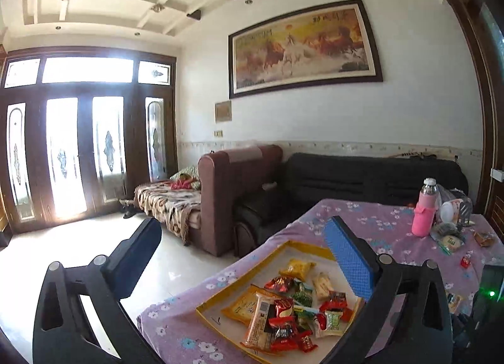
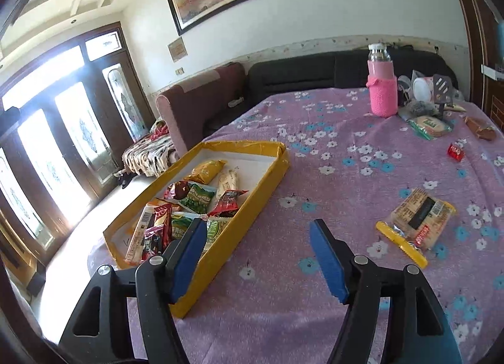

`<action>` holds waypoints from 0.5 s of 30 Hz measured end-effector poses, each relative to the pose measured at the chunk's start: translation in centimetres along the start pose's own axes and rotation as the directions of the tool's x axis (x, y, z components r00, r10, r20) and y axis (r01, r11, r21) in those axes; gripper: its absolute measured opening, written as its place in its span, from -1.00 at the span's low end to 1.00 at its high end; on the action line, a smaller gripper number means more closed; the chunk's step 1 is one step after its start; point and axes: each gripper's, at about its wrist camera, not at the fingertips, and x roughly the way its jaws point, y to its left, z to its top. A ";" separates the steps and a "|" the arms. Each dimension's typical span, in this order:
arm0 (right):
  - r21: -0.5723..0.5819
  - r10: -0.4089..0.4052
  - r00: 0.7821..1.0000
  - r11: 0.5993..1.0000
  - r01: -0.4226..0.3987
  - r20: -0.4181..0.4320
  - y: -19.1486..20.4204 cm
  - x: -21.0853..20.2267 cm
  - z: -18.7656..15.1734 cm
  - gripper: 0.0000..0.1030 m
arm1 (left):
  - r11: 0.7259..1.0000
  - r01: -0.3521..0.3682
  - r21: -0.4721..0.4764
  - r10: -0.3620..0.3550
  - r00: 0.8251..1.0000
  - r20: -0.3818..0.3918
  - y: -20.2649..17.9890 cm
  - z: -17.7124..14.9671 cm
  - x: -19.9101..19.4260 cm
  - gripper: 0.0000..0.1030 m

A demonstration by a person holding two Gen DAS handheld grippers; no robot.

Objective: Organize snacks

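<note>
Bright daylight — glass doors (image 1: 82, 156) blown out, fisheye-curved edges.

Snack-filled yellow tray (image 2: 252, 206) on floral tablecloth (image 2: 330, 175)

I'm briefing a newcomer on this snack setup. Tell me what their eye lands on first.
The yellow tray, heaped with bright snack packets, sits at the table's left edge on the purple flowered cloth. A pink-sleeved bottle stands at the far side, and one cracker packet lies alone to the right of the tray.
</note>
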 end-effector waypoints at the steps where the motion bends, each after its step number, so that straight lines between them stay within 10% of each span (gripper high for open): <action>1: -0.015 -0.003 1.000 1.000 0.003 0.016 0.2 -0.6 -0.1 0.40 | 1.000 0.002 -0.007 -0.002 1.000 0.022 0.0 0.4 -0.8 1.00; 8: -0.119 -0.049 0.982 0.990 0.071 0.181 1.8 -4.5 -0.9 0.78 | 0.998 0.052 -0.028 -0.052 0.998 -0.021 -0.6 1.3 -1.3 1.00; 15: -0.139 -0.051 0.984 0.987 0.075 0.171 1.7 -4.6 -1.7 0.81 | 0.983 0.186 -0.007 -0.181 0.949 -0.257 -3.9 -1.9 3.8 1.00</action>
